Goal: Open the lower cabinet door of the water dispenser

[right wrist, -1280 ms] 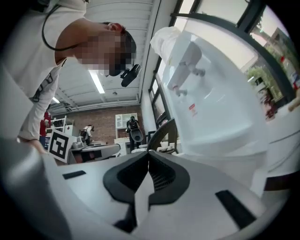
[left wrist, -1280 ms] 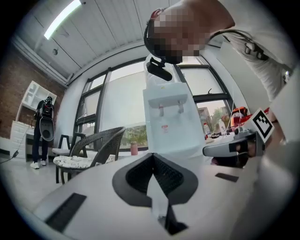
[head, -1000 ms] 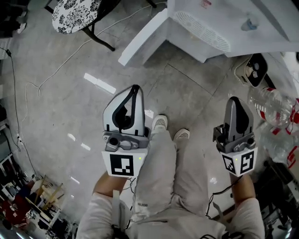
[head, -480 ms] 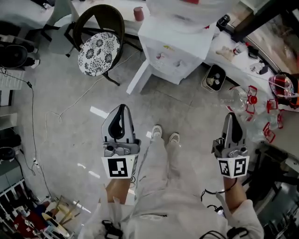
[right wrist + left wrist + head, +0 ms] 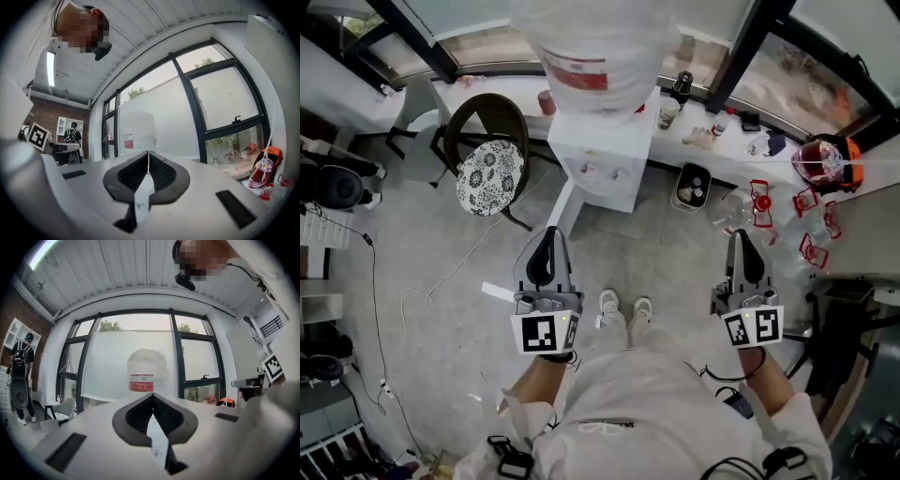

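The person is standing facing the water dispenser [image 5: 602,155], which is sitting at twelve o'clock. Its lower cabinet door [image 5: 565,208] is hanging open, with its edge jutting out over the floor [image 5: 431,244] toward seven o'clock. The left gripper [image 5: 547,234] and the right gripper [image 5: 740,239] are both pointing forward toward the dispenser, jaws pressed together and gripping nothing. A chair [image 5: 490,176] is crowding ten o'clock, while a bin [image 5: 691,186] and bottles [image 5: 769,202] are lining one to two o'clock. Bare floor is lying open at nine o'clock.
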Demonstrator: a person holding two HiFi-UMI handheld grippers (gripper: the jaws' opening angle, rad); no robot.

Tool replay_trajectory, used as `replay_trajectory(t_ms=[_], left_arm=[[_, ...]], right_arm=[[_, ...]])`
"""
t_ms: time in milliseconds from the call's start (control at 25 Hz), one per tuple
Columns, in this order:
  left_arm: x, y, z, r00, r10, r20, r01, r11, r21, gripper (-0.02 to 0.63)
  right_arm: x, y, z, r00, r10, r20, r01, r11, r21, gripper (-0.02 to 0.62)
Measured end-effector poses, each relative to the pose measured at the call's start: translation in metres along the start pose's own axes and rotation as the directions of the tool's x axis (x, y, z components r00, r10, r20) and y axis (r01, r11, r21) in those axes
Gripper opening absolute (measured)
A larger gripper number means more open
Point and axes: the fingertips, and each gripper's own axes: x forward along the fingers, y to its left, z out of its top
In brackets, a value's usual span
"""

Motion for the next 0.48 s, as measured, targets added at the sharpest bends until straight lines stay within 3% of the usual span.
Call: replay_trajectory(t_ms=[480], left_arm=[[0.003,-0.024,0.032,0.998,-0.039,0.049,0.037,0.999,0.037,0.0]], right_arm=[[-0.031,-0.013,0.016,0.999,-0.04,-0.016,0.039,0.998,-0.056,0.017]])
